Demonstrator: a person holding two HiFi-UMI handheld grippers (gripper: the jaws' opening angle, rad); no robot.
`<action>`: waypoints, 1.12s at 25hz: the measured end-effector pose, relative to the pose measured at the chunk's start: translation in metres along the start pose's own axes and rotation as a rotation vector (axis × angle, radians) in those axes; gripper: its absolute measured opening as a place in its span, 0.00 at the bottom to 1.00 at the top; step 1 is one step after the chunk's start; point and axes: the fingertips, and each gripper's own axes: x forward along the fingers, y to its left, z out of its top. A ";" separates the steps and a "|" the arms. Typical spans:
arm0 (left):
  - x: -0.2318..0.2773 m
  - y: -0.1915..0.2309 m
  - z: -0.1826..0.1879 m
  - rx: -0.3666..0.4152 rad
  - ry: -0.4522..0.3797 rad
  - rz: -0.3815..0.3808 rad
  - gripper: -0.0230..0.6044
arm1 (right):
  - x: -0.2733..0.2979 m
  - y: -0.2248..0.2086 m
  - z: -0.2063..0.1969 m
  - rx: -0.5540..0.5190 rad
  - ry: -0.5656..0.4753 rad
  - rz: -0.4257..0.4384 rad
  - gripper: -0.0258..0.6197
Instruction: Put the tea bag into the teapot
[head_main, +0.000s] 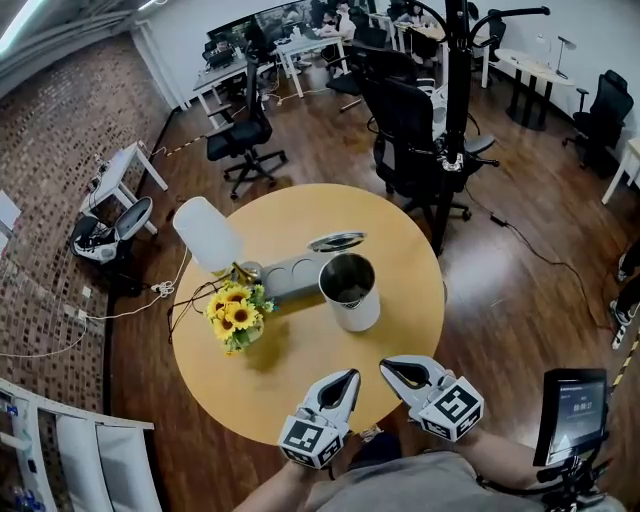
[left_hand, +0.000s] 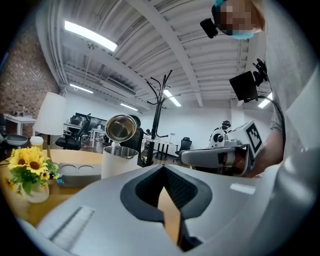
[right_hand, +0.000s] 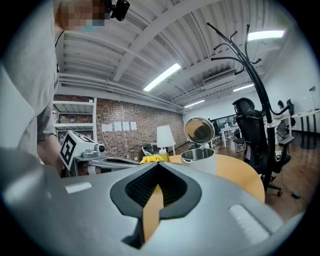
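Note:
The teapot is a white pot with a steel inside, standing near the middle of the round wooden table with its hinged lid tipped up. It also shows in the left gripper view as the teapot and in the right gripper view as the teapot. I see no tea bag in any view. My left gripper and right gripper hover side by side over the table's near edge, both shut and empty, well short of the pot. The jaws meet at their tips in both gripper views.
A grey tray with round hollows lies left of the pot. A vase of sunflowers and a white lamp stand at the table's left. Black office chairs and a coat stand are behind the table.

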 end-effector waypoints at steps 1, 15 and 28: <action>-0.004 -0.009 -0.003 0.003 0.001 0.007 0.04 | -0.008 0.005 -0.001 0.001 -0.004 0.008 0.03; -0.081 -0.190 -0.048 -0.021 0.016 0.158 0.04 | -0.174 0.089 -0.044 0.041 -0.026 0.116 0.03; -0.149 -0.238 -0.067 -0.048 0.018 0.144 0.04 | -0.210 0.164 -0.059 0.090 0.004 0.135 0.03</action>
